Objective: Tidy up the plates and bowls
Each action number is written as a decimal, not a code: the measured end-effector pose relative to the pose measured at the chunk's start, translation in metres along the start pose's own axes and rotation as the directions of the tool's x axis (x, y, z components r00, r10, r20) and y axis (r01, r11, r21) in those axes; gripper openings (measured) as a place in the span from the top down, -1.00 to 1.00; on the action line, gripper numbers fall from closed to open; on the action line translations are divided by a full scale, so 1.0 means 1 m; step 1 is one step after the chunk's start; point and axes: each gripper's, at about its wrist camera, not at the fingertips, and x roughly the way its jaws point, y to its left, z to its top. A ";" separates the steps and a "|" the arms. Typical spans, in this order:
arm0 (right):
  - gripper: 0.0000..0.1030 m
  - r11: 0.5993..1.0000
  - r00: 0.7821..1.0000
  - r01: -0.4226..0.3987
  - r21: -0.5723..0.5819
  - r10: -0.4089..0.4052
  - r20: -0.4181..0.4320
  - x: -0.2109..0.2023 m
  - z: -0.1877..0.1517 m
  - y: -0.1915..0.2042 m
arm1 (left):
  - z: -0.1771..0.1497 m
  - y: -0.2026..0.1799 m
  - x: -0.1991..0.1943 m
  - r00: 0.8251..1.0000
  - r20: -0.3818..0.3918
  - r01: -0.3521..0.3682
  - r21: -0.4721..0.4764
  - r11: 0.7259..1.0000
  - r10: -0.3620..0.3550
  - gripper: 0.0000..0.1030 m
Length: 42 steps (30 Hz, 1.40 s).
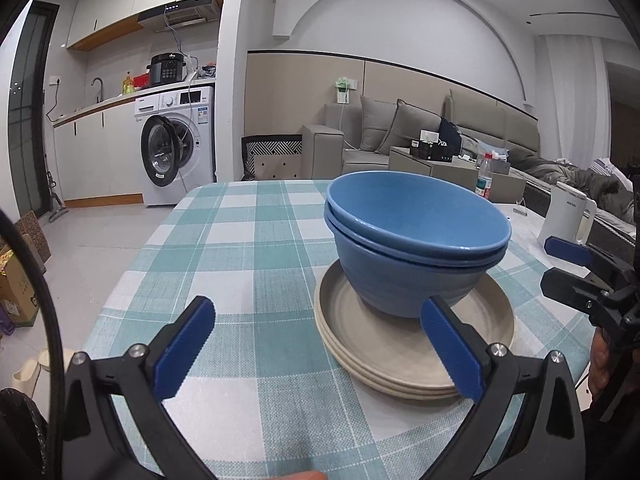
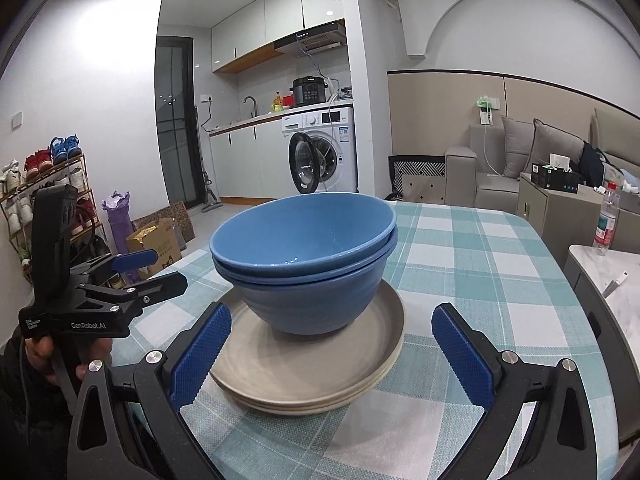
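Two nested blue bowls point(image 1: 416, 240) point(image 2: 304, 264) stand upright on a stack of three beige plates point(image 1: 384, 356) point(image 2: 280, 376), on a teal checked tablecloth point(image 1: 248, 240) point(image 2: 460, 264). My left gripper point(image 1: 318, 344) is open, near the table's front and left of the stack; its right finger overlaps the plates' rim in view. It also shows at the left in the right wrist view as the left gripper point(image 2: 160, 270), beside the stack. My right gripper point(image 2: 332, 356) is open, just in front of the plates, holding nothing. From the left wrist it appears as the right gripper point(image 1: 560, 266), right of the bowls.
A white kettle point(image 1: 568, 216) and a water bottle point(image 1: 484, 180) point(image 2: 606, 220) stand on a marble side table point(image 2: 608, 276) right of the table. Cardboard boxes point(image 2: 156, 240) and a shoe rack point(image 2: 44, 184) sit on the floor to the left. A hand point(image 2: 44, 356) grips the left tool.
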 end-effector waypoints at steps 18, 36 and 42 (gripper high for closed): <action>-0.99 1.000 0.999 -0.014 -0.008 0.015 0.031 -0.006 -0.010 0.006 | -0.016 -0.010 -0.009 1.000 0.022 -0.001 -0.003 1.000 0.001 -1.00; -0.99 0.999 0.997 -0.026 -0.022 0.027 0.068 -0.014 -0.014 0.009 | -0.018 -0.007 -0.010 0.999 0.033 -0.002 -0.012 1.000 0.003 -1.00; -0.99 0.999 0.997 -0.028 -0.024 0.029 0.069 -0.014 -0.014 0.010 | -0.018 -0.008 -0.010 1.000 0.031 -0.004 -0.012 1.000 0.005 -1.00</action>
